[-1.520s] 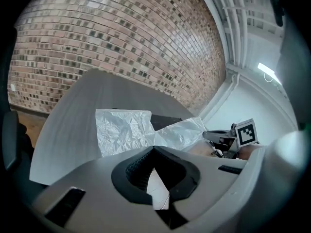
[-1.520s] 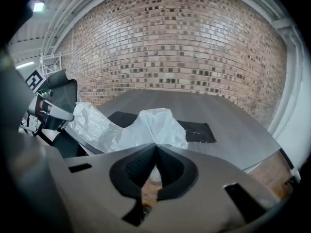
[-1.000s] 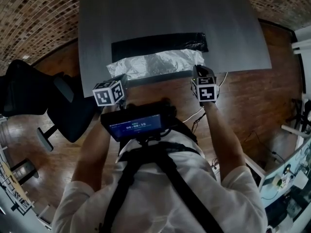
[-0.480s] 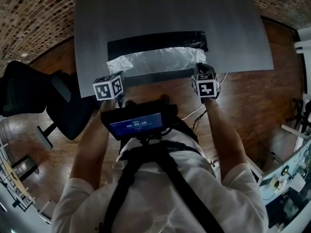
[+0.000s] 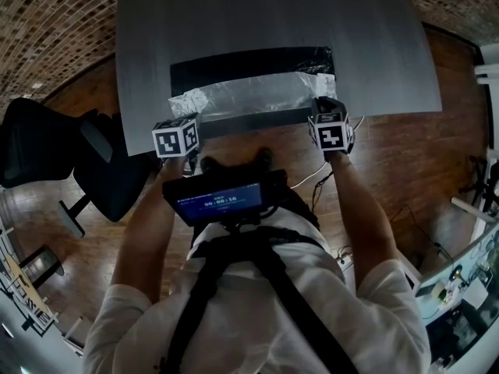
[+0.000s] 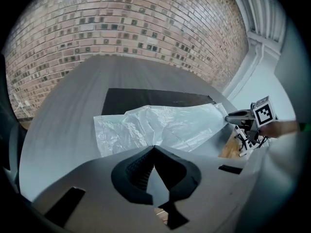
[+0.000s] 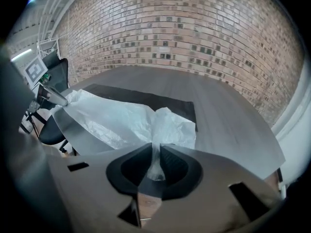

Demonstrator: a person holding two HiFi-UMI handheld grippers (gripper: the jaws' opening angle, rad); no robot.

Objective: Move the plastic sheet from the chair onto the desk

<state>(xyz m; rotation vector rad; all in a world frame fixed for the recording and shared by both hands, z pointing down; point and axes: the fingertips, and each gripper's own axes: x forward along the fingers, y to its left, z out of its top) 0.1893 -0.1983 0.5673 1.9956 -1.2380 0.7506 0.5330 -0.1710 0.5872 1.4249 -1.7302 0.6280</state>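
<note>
The plastic sheet (image 5: 249, 96) is off the chair (image 5: 109, 170) and lies on the desk (image 5: 273, 14), stretched along the near edge and covering the near part of the black mat (image 5: 234, 61). Each of its near corners ends at one of my claws.

My left claw (image 6: 154, 148) is clamped tight on the left corner, and the creases in the plastic run straight to its tips. The jaws of my right claw (image 7: 156, 145) have just been opening. They stand slightly apart, with a twisted strand of the right corner between them, and I judge it is no longer pinched.

The main risk, as I see it, is this uneven release. One corner is free while the other is gripped, so any pull from my left hand would drag the whole sheet sideways or back over the near edge. It is so light that it would slide off to the floor.

The second risk is cling. Thin plastic sticks to pads, so if I draw the right claw back, the strand may come along and lift that corner off the desk. I would want to see it drop clear first.

The right corner is also bunched rather than flat, so it may spring up or catch a draught from my hands.
</note>
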